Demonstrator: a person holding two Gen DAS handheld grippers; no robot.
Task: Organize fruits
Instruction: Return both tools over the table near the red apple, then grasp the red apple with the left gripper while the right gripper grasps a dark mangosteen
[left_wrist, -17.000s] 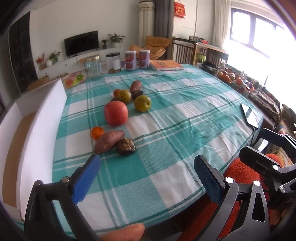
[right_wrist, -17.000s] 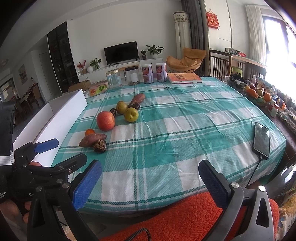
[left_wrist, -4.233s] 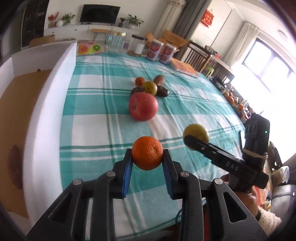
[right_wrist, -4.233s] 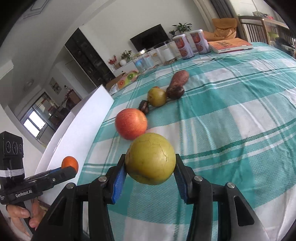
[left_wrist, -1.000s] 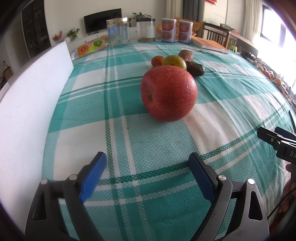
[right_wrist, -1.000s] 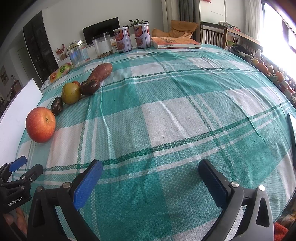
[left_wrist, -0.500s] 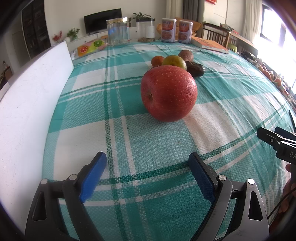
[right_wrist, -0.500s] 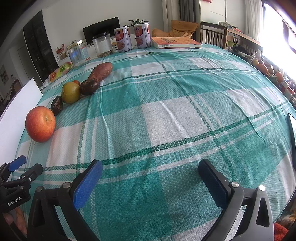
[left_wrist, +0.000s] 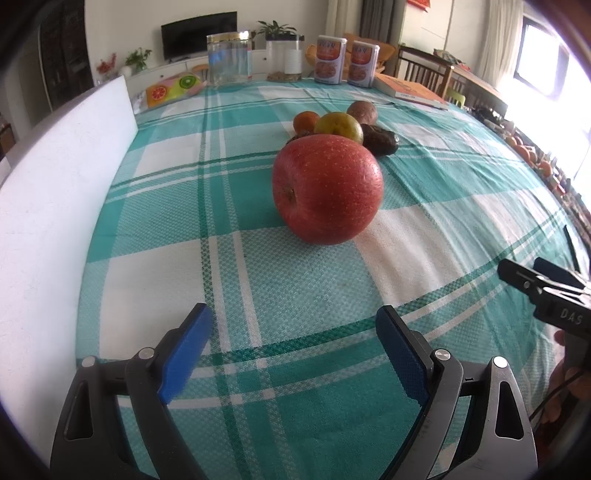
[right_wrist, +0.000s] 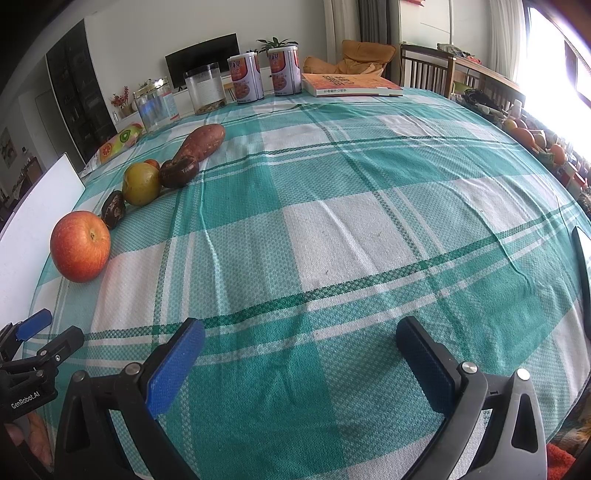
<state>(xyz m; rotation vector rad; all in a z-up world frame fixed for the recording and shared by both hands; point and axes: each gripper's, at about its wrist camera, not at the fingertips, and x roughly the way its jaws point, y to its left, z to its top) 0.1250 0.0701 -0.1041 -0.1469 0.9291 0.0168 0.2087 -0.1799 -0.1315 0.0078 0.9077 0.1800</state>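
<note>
A big red apple (left_wrist: 327, 188) lies on the green checked tablecloth (left_wrist: 258, 280), straight ahead of my open, empty left gripper (left_wrist: 293, 325). Behind it sit a yellow-green fruit (left_wrist: 338, 126), a small orange (left_wrist: 306, 120), a dark fruit (left_wrist: 380, 141) and a brown sweet potato (left_wrist: 362, 111). In the right wrist view the apple (right_wrist: 80, 251) is far left, with a dark fruit (right_wrist: 113, 208), the yellow-green fruit (right_wrist: 141, 183), another dark fruit (right_wrist: 179, 171) and the sweet potato (right_wrist: 201, 143) in a row. My right gripper (right_wrist: 301, 339) is open and empty over bare cloth.
A white box wall (left_wrist: 48, 206) runs along the table's left side. Jars (right_wrist: 205, 88), two cans (right_wrist: 245, 77), a book (right_wrist: 347, 85) and a fruit-print packet (left_wrist: 171, 88) stand at the far edge. A phone (right_wrist: 581, 258) lies at the right edge.
Nothing has visibly changed over the last second. Some seconds ago my left gripper held an orange and my right a yellow-green fruit; both are now empty.
</note>
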